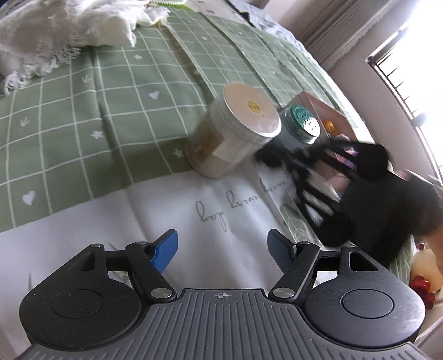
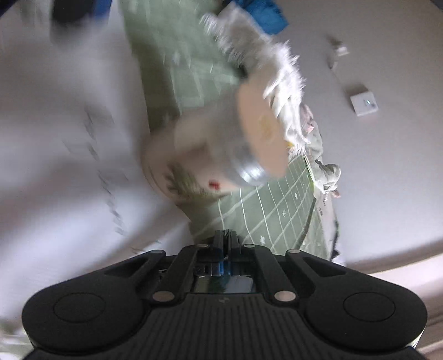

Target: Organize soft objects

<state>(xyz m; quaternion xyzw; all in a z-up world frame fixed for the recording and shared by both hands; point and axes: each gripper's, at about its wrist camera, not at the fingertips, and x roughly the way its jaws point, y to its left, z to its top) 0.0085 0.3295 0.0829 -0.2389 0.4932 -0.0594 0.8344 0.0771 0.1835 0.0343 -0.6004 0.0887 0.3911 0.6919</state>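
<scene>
A white fringed cloth (image 1: 55,30) lies bunched on the green checked bed cover (image 1: 83,124) at the far left of the left wrist view. It shows blurred in the right wrist view, white fringed cloth (image 2: 279,83), beyond a jar. My left gripper (image 1: 222,235) is open over a white sheet (image 1: 221,210) with script writing, with nothing between its blue pads. My right gripper (image 2: 225,235) is shut, fingers pressed together with nothing seen between them, just short of the jar. Its black housing (image 1: 371,199) shows blurred at the right of the left wrist view.
A clear jar with a silver lid (image 1: 235,133) stands on the cover's edge, also seen blurred as the jar (image 2: 221,155). Beside it are a green-lidded jar (image 1: 301,124) and a pink box (image 1: 329,110). A bright window (image 1: 409,83) is at right. Something blue (image 2: 265,13) lies behind the cloth.
</scene>
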